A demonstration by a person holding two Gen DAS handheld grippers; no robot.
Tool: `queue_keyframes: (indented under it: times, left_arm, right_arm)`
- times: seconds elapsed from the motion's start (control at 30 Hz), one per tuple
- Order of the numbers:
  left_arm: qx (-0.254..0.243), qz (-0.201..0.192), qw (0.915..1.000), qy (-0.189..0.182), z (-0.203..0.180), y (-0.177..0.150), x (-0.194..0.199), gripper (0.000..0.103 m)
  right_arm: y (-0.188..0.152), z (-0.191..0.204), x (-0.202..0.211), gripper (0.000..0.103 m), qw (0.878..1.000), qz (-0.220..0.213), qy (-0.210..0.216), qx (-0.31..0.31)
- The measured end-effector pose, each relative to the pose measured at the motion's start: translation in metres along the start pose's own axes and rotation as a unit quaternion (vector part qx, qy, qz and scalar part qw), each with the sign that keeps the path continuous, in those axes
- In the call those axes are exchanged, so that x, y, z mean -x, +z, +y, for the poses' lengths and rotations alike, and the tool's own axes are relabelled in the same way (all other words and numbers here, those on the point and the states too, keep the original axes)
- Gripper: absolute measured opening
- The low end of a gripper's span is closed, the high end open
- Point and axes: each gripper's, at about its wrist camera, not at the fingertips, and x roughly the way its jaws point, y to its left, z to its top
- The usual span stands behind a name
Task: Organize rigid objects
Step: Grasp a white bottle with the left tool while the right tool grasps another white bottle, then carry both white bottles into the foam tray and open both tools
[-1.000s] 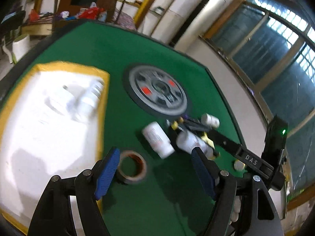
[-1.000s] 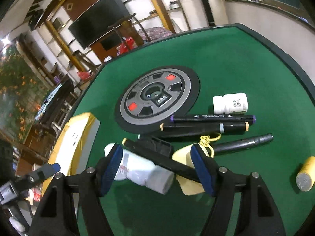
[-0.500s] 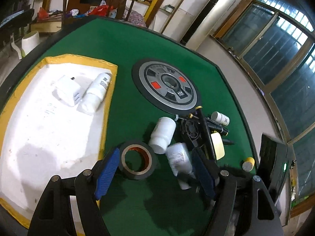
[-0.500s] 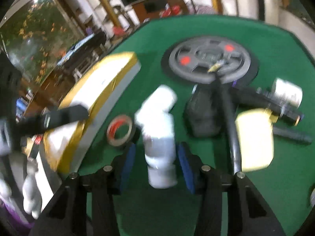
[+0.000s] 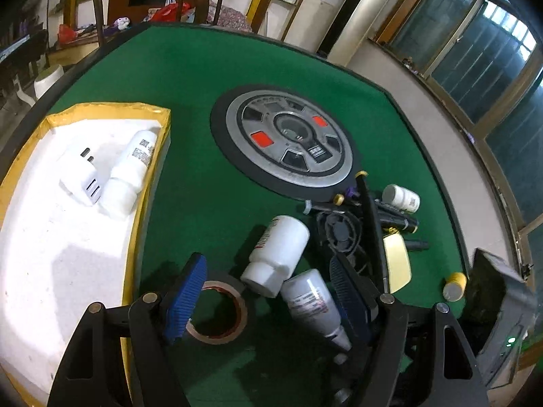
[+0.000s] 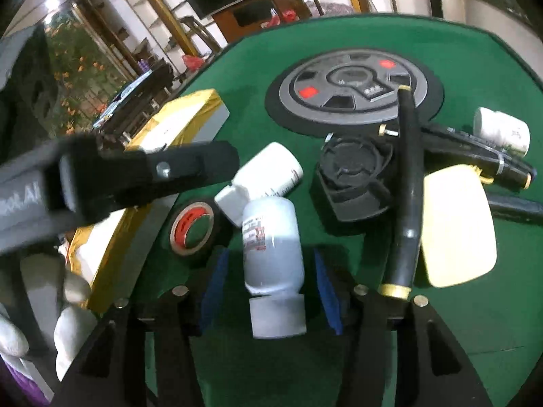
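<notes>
Left wrist view: the tray [image 5: 149,183] already holds a plug and a bottle; the left gripper [image 5: 268,300] hangs with jaws apart over the tape roll [image 5: 217,312]. In the right wrist view the right gripper [image 6: 269,291] has just been closing around the grey bottle [image 6: 271,237] lying on the green table [image 6: 458,322], with small gaps at both pads. Best to finish squeezing at mid-body, then lift clear of the neighbouring white bottle [image 6: 264,176].

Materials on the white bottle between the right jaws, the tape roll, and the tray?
White bottle: looks like plastic, opaque with a soft sheen, printed label. Tape roll: black glossy outer wrap, probably vinyl tape, on a tan core that looks like cardboard. Tray: grainy matte white bed, likely foam, edged with shiny yellow tape; not certain.
</notes>
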Motion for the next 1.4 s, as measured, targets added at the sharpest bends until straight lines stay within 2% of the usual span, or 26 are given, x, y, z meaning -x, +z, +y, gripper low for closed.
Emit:
queue_keyframes:
  times: [0.03, 0.13, 0.23, 0.33, 0.5, 0.57, 0.6, 0.63, 0.67, 0.93, 1.1, 1.2, 1.3, 1.4]
  left_arm:
    - [-0.001, 0.003, 1.0, 0.004, 0.001, 0.0, -0.002, 0.078]
    - [-0.004, 0.008, 0.9998, 0.018, 0.004, 0.001, -0.011, 0.078]
    - [-0.023, 0.007, 0.9989, 0.04, -0.001, 0.002, -0.022, 0.078]
    - [-0.063, -0.004, 0.9953, 0.074, -0.015, 0.002, -0.032, 0.078]
    - [-0.108, 0.028, 0.9894, 0.093, -0.029, -0.003, -0.058, 0.078]
    - [-0.138, 0.018, 0.9841, 0.11, -0.036, -0.008, -0.06, 0.078]
    - [-0.143, 0.013, 0.9842, 0.104, -0.036, -0.009, -0.06, 0.072]
    - [-0.144, 0.011, 0.9848, 0.097, -0.035, -0.009, -0.058, 0.055]
    - [-0.146, 0.006, 0.9847, 0.095, -0.035, -0.01, -0.056, 0.043]
    - [-0.138, 0.004, 0.9896, 0.039, -0.034, -0.023, -0.033, 0.042]
    - [-0.131, -0.002, 0.9914, -0.003, -0.036, -0.033, -0.001, 0.042]
    - [-0.114, -0.004, 0.9932, -0.025, -0.023, -0.038, 0.021, 0.042]
    - [-0.098, -0.015, 0.9947, -0.029, 0.001, -0.04, 0.047, 0.042]
    - [-0.08, -0.034, 0.9961, -0.014, 0.031, -0.038, 0.074, 0.042]
  right_arm:
    - [-0.001, -0.002, 0.001, 0.034, 1.0, 0.004, -0.007, -0.003]
    - [-0.011, -0.01, 0.014, 0.034, 1.0, -0.001, -0.028, -0.014]
    - [-0.025, -0.023, 0.028, 0.034, 0.999, -0.003, -0.021, -0.028]
    - [-0.033, -0.034, 0.035, 0.034, 0.999, -0.003, -0.01, -0.045]
    - [-0.036, -0.037, 0.037, 0.034, 0.999, -0.009, -0.001, -0.053]
    - [-0.036, -0.036, 0.037, 0.034, 0.999, -0.012, -0.005, -0.05]
    - [-0.035, -0.036, 0.036, 0.034, 0.999, -0.012, -0.006, -0.05]
    - [-0.037, -0.037, 0.038, 0.034, 0.999, -0.013, -0.005, -0.051]
    - [-0.037, -0.038, 0.038, 0.034, 0.999, -0.014, -0.003, -0.052]
    - [-0.037, -0.039, 0.036, 0.035, 0.998, -0.018, -0.001, -0.057]
    - [-0.038, -0.032, 0.036, 0.035, 0.999, -0.019, -0.018, -0.047]
    - [-0.039, -0.027, 0.036, 0.034, 0.999, -0.018, -0.03, -0.037]
    - [-0.04, -0.027, 0.038, 0.034, 0.999, -0.018, -0.008, -0.049]
    - [-0.036, -0.022, 0.048, 0.034, 0.998, -0.032, 0.013, -0.056]
